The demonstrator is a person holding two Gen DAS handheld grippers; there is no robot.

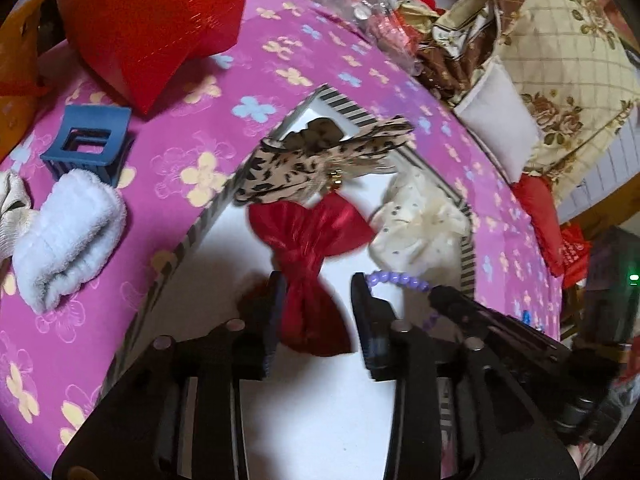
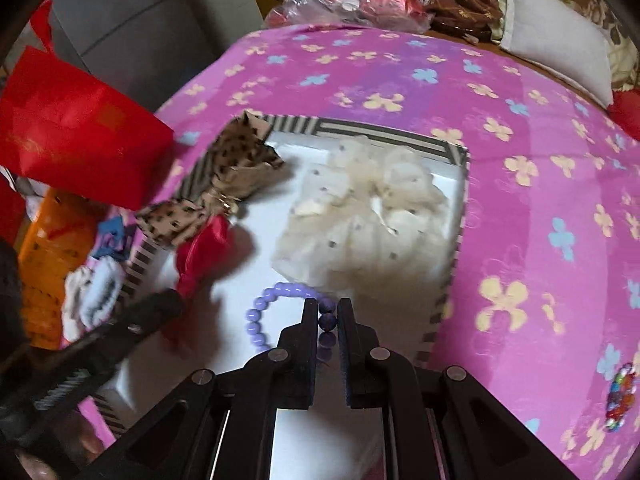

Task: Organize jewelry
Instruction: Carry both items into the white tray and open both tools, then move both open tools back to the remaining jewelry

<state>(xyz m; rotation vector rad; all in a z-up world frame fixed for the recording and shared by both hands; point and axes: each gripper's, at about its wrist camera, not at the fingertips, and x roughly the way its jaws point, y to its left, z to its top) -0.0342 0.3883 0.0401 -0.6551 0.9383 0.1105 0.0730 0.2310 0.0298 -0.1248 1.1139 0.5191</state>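
A striped-rim box (image 1: 208, 216) (image 2: 384, 132) with a white floor sits on the pink flowered cloth. In it lie a red satin bow (image 1: 312, 240) (image 2: 204, 252), a leopard-print bow (image 1: 312, 160) (image 2: 224, 176) over the rim, and a cream dotted scrunchie (image 1: 420, 228) (image 2: 360, 216). My left gripper (image 1: 318, 280) is open, its jaws on either side of the red bow. My right gripper (image 2: 325, 304) is shut on a purple bead bracelet (image 2: 272, 304) (image 1: 396, 280), just above the box floor.
On the cloth left of the box lie a blue claw clip (image 1: 88, 144), a white fluffy scrunchie (image 1: 68, 236) and a red gift bag (image 1: 152, 20) (image 2: 80, 128). A multicoloured bead piece (image 2: 620, 396) lies at the right. Cushions and plastic bags crowd the far edge.
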